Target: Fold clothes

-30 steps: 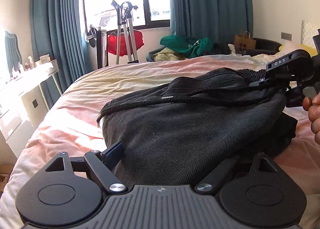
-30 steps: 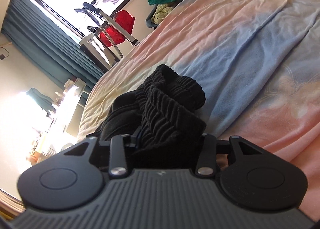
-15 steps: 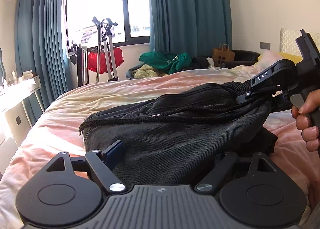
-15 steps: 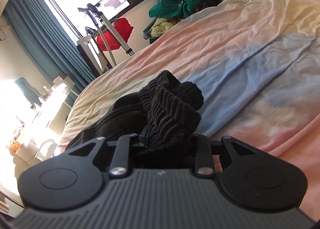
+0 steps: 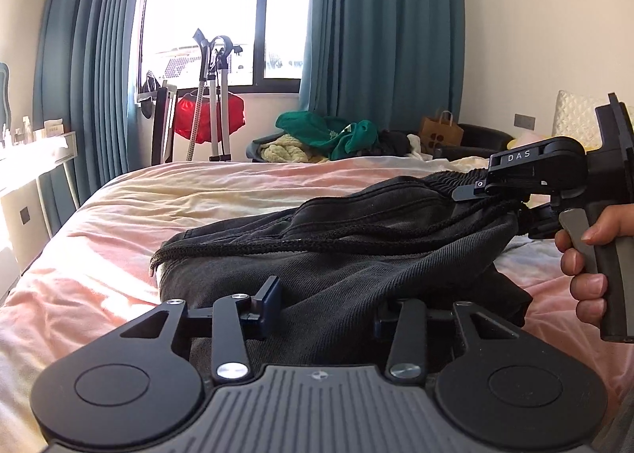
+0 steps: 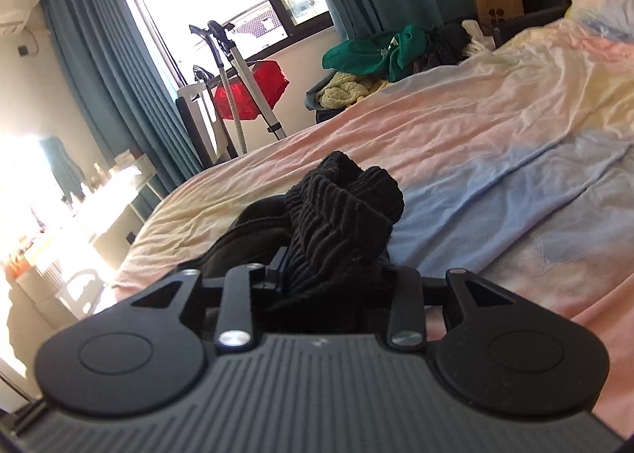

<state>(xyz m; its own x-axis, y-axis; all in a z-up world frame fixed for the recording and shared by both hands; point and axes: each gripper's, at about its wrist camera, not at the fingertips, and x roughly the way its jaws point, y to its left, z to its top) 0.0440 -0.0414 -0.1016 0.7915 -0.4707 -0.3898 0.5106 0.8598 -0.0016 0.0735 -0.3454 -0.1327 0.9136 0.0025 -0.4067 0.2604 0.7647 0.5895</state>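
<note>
Dark grey shorts (image 5: 337, 255) with a black ribbed waistband and drawstring lie across the pastel bed sheet (image 5: 198, 195). My left gripper (image 5: 329, 306) holds the near edge of the shorts between its fingers. My right gripper (image 6: 333, 275) is shut on the bunched ribbed waistband (image 6: 340, 199) and lifts it off the bed. It also shows at the right of the left wrist view (image 5: 487, 191), with a hand on its handle.
A pile of green, yellow and dark clothes (image 5: 325, 134) lies beyond the bed's far edge. A brown paper bag (image 5: 442, 132) stands near it. A stand with a red bag (image 5: 210, 116) is by the window. A white dresser (image 5: 35, 160) is left.
Both grippers have risen a little with the shorts. The right gripper's view has tilted up to show more of the room. Both grips are unchanged.
</note>
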